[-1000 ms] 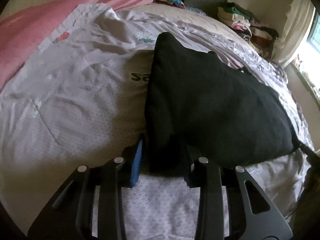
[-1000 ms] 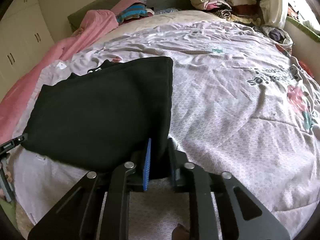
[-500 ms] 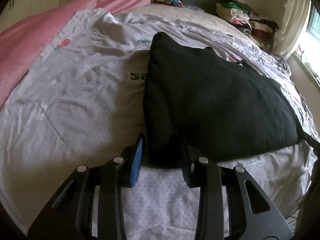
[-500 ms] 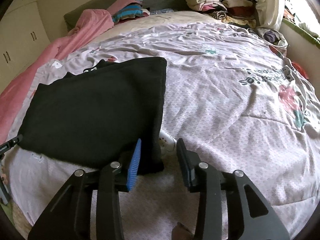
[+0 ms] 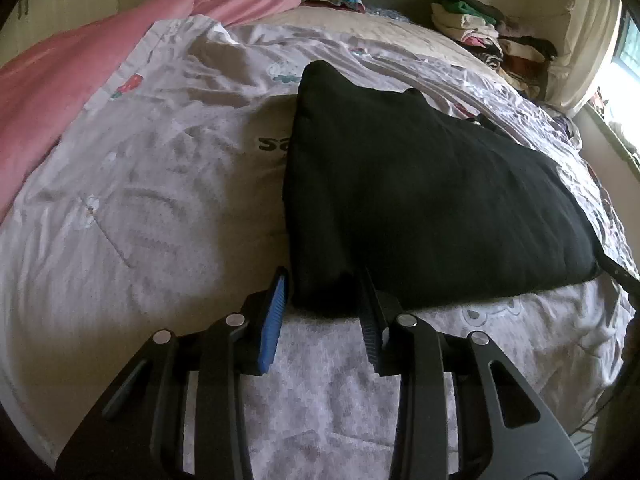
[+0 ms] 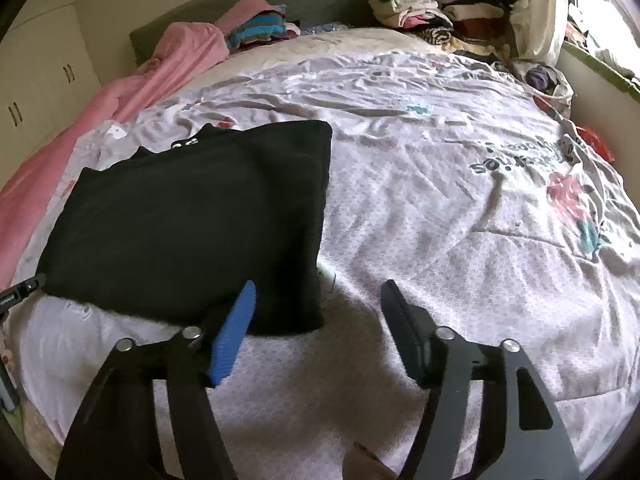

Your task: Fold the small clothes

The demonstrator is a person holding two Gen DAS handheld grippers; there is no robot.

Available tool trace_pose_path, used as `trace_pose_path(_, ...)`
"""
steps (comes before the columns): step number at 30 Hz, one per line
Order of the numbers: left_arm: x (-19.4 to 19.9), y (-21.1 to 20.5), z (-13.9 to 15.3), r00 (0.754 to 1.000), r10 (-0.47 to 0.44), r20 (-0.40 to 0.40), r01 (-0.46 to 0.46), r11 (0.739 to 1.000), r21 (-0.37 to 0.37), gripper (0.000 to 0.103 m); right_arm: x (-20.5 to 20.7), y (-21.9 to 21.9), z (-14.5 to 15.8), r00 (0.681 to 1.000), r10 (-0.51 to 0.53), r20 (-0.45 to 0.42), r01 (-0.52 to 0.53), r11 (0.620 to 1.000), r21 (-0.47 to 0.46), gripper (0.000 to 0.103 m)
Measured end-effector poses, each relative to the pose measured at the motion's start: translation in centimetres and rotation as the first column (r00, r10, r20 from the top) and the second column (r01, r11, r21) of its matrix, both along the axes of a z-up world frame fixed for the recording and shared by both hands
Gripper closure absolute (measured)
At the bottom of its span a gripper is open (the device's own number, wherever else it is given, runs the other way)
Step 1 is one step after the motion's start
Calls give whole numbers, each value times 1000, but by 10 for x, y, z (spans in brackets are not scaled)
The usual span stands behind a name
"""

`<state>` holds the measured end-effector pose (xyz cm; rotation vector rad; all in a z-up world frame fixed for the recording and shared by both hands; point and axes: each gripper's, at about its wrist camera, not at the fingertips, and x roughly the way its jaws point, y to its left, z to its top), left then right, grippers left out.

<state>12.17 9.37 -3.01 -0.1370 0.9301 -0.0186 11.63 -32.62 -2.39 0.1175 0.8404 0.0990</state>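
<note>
A folded black garment (image 5: 420, 200) lies flat on the pale printed bedcover (image 5: 160, 208). My left gripper (image 5: 324, 276) is shut on its near-left corner, and the cloth fills the narrow gap between the blue pad (image 5: 276, 316) and the dark pad. In the right wrist view the same black garment (image 6: 192, 216) rests on the bedcover (image 6: 460, 220). My right gripper (image 6: 319, 286) has its jaws opening wide. The garment's near-right corner lies loose between them, close to the blue finger (image 6: 234, 332) and touching neither pad.
A pink blanket (image 5: 80, 92) runs along the bed's left side. Folded clothes are stacked at the headboard (image 6: 260, 32) and piled in the far right corner (image 6: 440, 12). White cupboards (image 6: 36, 80) stand on the left, a window (image 6: 600, 20) on the right.
The right jaws have gone from shut on the garment's corner to wide apart, and that corner now lies on the bed. The left gripper keeps its hold; the garment has sunk flatter.
</note>
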Motion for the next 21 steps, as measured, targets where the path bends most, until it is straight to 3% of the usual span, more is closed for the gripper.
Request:
trace_pose_path(9, -16, -2, 7, 1000, 6, 3, -6, 1000, 10, 62, -13, 10, 15, 998, 29, 47, -29, 1000, -13, 15)
trace_pose_path(13, -24, -2, 11, 1000, 8, 15, -8, 1000, 12, 47, -20, 20, 22, 996, 61, 70, -60, 998, -24, 11)
trace_pose_path(16, -31, -1, 16, 999, 26, 28, -26, 1000, 12, 25, -23, 30, 29, 992, 90, 87, -87, 996, -34, 7)
trace_pose_path(18, -35, -1, 19, 999, 30, 36, -30, 1000, 3, 22, -25, 37, 32, 989, 108, 97, -104, 994, -39, 6)
trace_pose_path(21, -39, 0, 23, 998, 40, 41, -40, 999, 8, 9, -30, 49, 35, 984, 141, 106, -137, 989, -50, 5)
